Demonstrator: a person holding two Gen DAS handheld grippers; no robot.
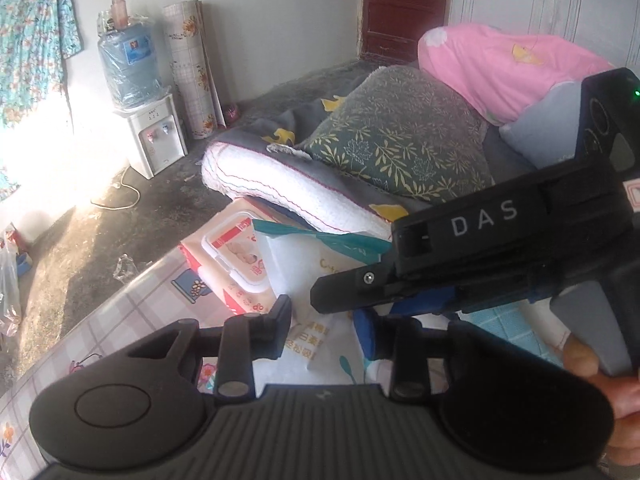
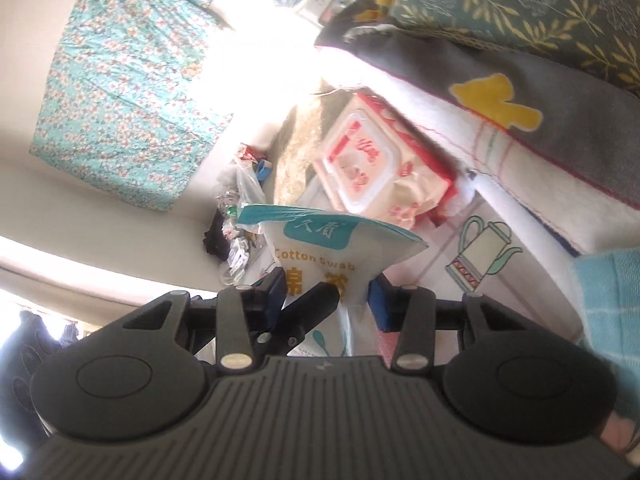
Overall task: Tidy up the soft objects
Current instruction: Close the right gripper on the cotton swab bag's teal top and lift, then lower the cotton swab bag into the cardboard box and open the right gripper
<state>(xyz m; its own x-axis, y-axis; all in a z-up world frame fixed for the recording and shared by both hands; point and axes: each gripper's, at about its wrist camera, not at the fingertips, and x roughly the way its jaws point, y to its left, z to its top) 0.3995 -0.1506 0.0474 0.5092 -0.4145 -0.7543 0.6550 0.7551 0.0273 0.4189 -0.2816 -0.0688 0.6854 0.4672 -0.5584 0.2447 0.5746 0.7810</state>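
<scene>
A white cotton swab bag (image 2: 316, 248) with a teal top edge is lifted above the patterned sheet (image 1: 120, 320). My right gripper (image 2: 328, 300) is shut on its lower half, and the blue pads pinch it into a waist. My left gripper (image 1: 326, 332) is shut on the same bag (image 1: 304, 264), whose white film fills the gap between its fingers. The right tool's black body (image 1: 480, 240) crosses in from the right, just above the left fingers. One left fingertip (image 2: 316, 300) shows against the bag in the right wrist view.
A pink-and-white wet wipes pack (image 1: 232, 256) lies just beyond the bag. Behind it sit a folded grey blanket (image 1: 280, 176), a green leaf-print pillow (image 1: 400, 136) and a pink bundle (image 1: 500, 64). A water dispenser (image 1: 152, 140) and a rolled mat (image 1: 192, 68) stand by the wall.
</scene>
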